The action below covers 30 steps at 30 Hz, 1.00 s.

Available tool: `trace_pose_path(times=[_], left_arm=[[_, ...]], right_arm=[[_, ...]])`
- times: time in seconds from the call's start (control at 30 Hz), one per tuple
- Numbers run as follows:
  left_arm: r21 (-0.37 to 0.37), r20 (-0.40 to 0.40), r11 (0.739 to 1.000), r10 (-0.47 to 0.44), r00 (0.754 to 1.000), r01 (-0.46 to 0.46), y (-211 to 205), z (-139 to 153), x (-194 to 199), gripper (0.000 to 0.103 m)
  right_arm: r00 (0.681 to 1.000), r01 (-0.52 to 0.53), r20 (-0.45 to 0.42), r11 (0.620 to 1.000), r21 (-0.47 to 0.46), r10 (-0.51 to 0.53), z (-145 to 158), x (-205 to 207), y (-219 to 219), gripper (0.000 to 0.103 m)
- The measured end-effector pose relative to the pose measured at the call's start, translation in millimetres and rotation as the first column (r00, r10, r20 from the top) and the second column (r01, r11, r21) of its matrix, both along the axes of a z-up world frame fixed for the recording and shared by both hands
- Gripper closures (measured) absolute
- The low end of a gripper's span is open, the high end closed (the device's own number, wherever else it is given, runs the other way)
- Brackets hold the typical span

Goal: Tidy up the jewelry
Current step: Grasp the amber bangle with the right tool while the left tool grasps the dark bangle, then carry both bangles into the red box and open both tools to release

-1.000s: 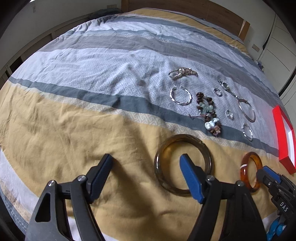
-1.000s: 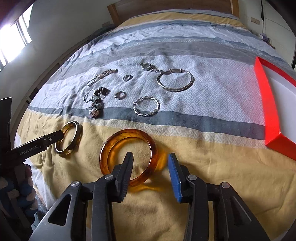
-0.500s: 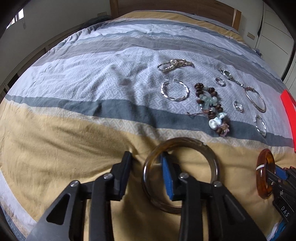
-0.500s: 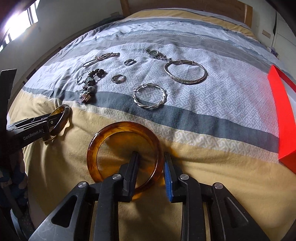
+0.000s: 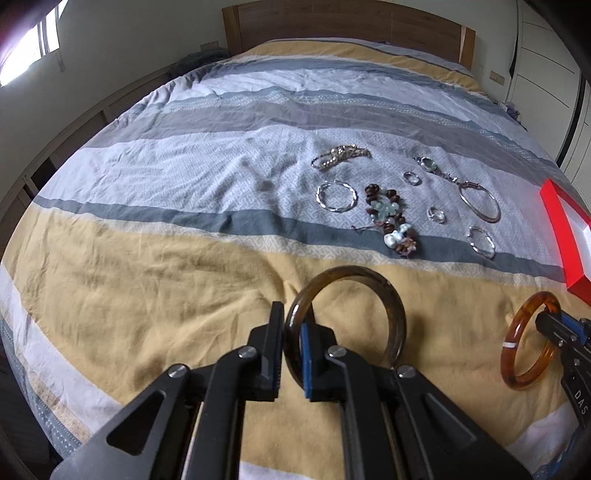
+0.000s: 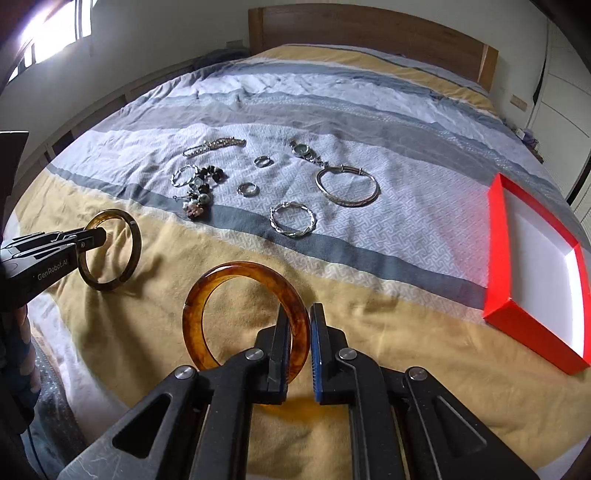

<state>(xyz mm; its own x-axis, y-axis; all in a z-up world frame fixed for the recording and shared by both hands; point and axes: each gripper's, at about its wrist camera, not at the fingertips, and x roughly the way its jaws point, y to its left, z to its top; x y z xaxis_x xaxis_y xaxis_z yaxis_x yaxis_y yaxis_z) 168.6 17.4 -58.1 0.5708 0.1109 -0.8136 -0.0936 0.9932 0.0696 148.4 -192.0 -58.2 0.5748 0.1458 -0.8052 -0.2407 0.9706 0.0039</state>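
My left gripper is shut on the near rim of a dark brown bangle, lifted and tilted above the yellow stripe of the bed; both show in the right wrist view, gripper and bangle. My right gripper is shut on an amber bangle, also raised; it shows in the left wrist view. Several silver bracelets, rings and a beaded bracelet lie on the grey stripes beyond.
An open red box with a white inside lies on the bed at the right. A wooden headboard stands at the far end. White cupboards stand at the far right.
Both grippers closed on their bangles and raised them off the cover, so each bangle now stands tilted up. The views rose and show more of the bed.
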Motion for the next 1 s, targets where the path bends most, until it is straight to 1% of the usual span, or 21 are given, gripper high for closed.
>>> trace_pose_path(times=[0.27,0.47,0.57,0.7,0.87,1.0], left_arm=[[0.032,0.055,0.999,-0.006,0.998,0.004,-5,40,-41,0.096],[0.039,0.066,0.999,-0.041,0.997,0.038,-30,57,-63,0.096],[0.027,0.071,0.997,-0.075,0.995,0.073,-54,64,-68,0.096],[0.005,0.071,0.989,-0.15,0.986,0.15,-98,71,-67,0.096],[-0.024,0.054,0.964,-0.263,0.963,0.264,-159,76,-55,0.096],[-0.031,0.043,0.937,-0.345,0.938,0.347,-209,77,-34,0.096]], right_arm=[[0.996,0.031,0.078,0.998,0.051,-0.035,41,-47,-18,0.093],[0.988,0.087,0.117,0.992,0.087,-0.097,60,-81,-58,0.093],[0.981,0.128,0.132,0.987,0.096,-0.14,68,-96,-87,0.093],[0.968,0.194,0.143,0.976,0.101,-0.207,74,-109,-133,0.093],[0.946,0.276,0.144,0.956,0.102,-0.289,76,-114,-189,0.093],[0.934,0.32,0.139,0.944,0.081,-0.329,74,-99,-227,0.093]])
